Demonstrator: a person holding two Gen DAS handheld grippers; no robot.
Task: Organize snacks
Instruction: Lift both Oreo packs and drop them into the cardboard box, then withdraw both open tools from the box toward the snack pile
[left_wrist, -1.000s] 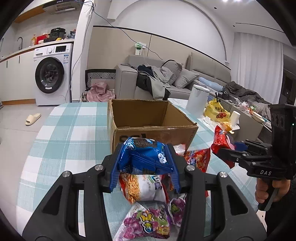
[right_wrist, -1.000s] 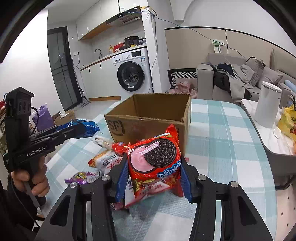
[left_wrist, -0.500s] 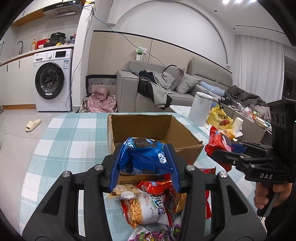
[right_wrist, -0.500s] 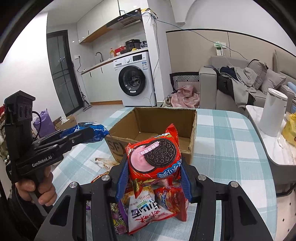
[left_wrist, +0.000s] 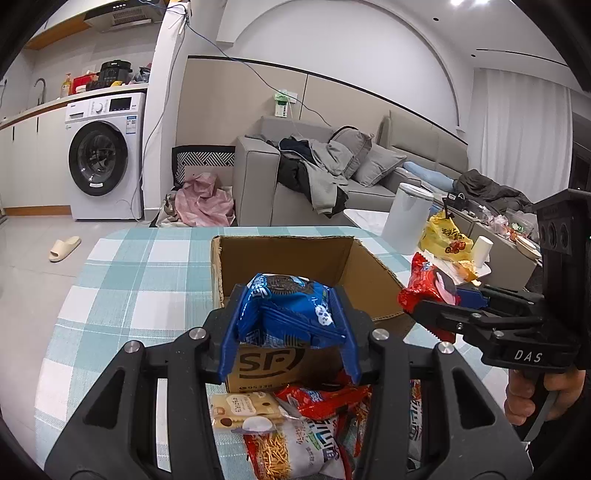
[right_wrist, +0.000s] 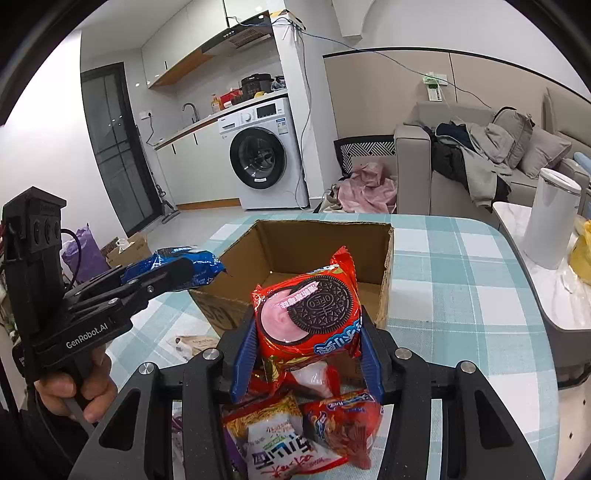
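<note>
We see a table w/ teal-and-white checked cloth. An open cardboard box sits on it, mid-table. A heap of snack packs lies on the cloth just in front of the box, incl. a noodle-snack bag and a red pack.

Glossy blue foil cookie packet sits between smooth blue plastic gripper fingers at frame centre. Behind it, a matt brown corrugated cardboard box stands on a woven teal-and-white checked cloth table cover. Shiny red foil cookie packet, centre of the right view.
</note>
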